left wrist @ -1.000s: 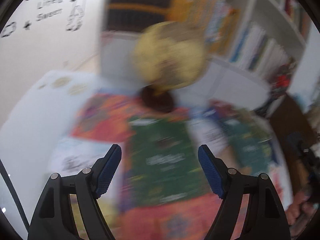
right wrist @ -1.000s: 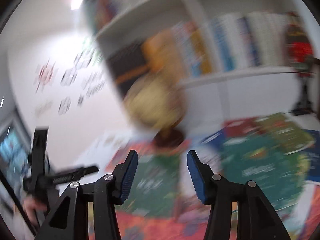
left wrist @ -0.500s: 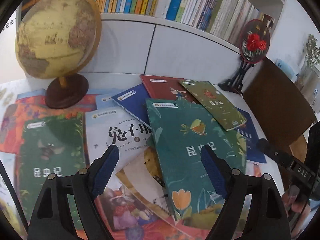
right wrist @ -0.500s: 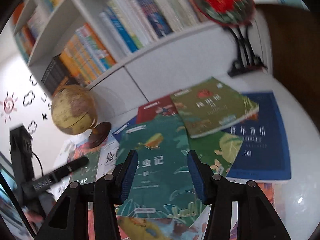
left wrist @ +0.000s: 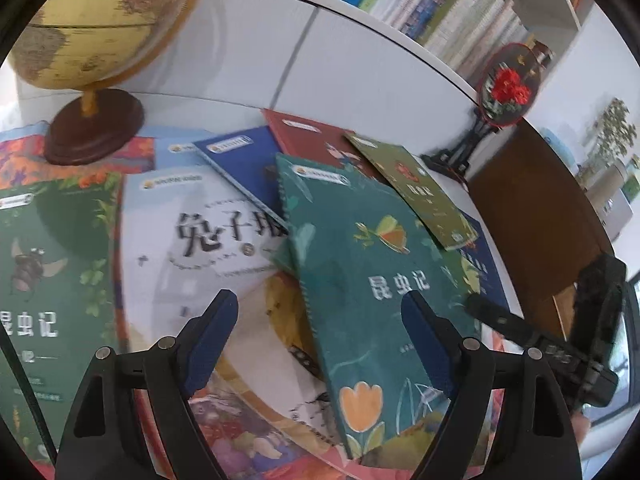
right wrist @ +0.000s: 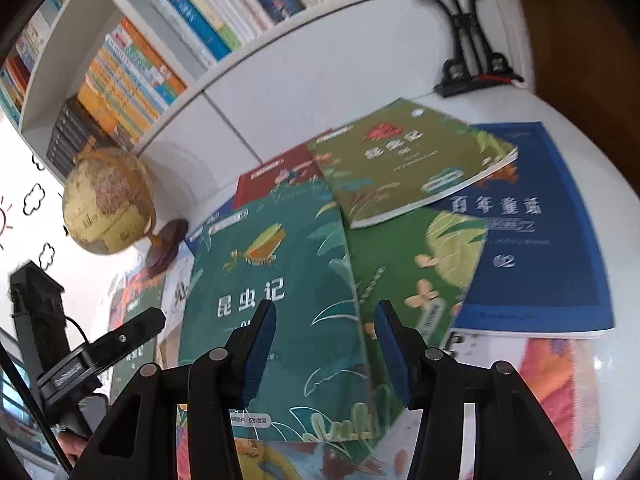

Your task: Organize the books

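Several books lie overlapping on a white table (right wrist: 592,168). On top is a teal book (left wrist: 372,280) (right wrist: 272,280) with a tulip on its cover. My left gripper (left wrist: 318,304) hovers open over its left edge and a white book (left wrist: 200,232) beside it. My right gripper (right wrist: 326,312) hangs open above the teal book's right edge, where a green butterfly book (right wrist: 412,272) shows beneath. An olive book (right wrist: 408,168) rests on a navy book (right wrist: 536,232). A red book (left wrist: 304,136) and a blue book (left wrist: 240,164) lie behind. Neither gripper holds anything.
A globe (left wrist: 96,20) on a dark wooden base stands at the back left, beside a dark green beetle book (left wrist: 44,264). A white bookshelf (right wrist: 168,64) full of upright books runs behind the table. A round flower fan (left wrist: 508,88) on a black stand sits at the back right.
Both grippers have swung right and tipped down from the globe and shelf to hover closer over the spread books. The left jaws stand slightly wider than a second ago.
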`<state>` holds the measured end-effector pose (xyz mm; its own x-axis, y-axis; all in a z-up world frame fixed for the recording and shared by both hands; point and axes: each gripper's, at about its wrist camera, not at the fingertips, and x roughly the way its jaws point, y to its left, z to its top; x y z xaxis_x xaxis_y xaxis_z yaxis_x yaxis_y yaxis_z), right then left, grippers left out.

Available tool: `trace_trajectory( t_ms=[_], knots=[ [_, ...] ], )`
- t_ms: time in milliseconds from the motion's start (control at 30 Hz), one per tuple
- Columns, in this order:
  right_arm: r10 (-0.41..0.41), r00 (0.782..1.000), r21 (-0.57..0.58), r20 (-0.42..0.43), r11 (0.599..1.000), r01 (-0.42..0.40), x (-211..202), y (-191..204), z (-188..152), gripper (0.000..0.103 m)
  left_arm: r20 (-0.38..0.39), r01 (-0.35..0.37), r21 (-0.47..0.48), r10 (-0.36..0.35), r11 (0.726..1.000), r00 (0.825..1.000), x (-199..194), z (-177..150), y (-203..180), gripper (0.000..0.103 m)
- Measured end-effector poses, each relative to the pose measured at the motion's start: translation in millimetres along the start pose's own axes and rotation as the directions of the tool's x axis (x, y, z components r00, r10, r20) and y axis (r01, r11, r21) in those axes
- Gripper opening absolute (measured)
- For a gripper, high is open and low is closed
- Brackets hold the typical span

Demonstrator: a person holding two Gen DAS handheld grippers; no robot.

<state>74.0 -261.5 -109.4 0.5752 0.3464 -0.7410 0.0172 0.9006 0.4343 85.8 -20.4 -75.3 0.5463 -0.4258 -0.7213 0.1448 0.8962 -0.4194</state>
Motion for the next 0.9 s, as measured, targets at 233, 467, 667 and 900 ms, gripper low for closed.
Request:
trace_trajectory(
  t_ms=[233,467,667,900],
  knots=[
    [-0.055,0.998,-0.017,-0.004,0.998,0.055,5.7,11.8,-3.5,0.051,-0.039,-0.017,0.056,0.019,0.998,0.999,9.7,-6.0,-7.5,0.083],
    [-0.002,0.998,-0.029,-0.061,1.0,0.0,8.1,25.3,-6.4,0.052,-0.094,0.058,0.069,-0.051,0.996,0.994,8.6,-5.5,-10.3,0.083],
    [-0.035,0.994,-0.091,-0.102,0.996,0.025,11.3,41.7,-11.6,0.052,-0.114,0.023,0.11,-0.011,0.994,0.993,1.6,-3.6,-13.2,0.083],
    [0.085,0.956,-0.148,-0.281,0.98,-0.131,6.1,42.8,-22.7,0.053,-0.249,-0.01,0.201,0.061,0.98,0.967,-9.8,-8.6,-14.4,0.083]
  ],
)
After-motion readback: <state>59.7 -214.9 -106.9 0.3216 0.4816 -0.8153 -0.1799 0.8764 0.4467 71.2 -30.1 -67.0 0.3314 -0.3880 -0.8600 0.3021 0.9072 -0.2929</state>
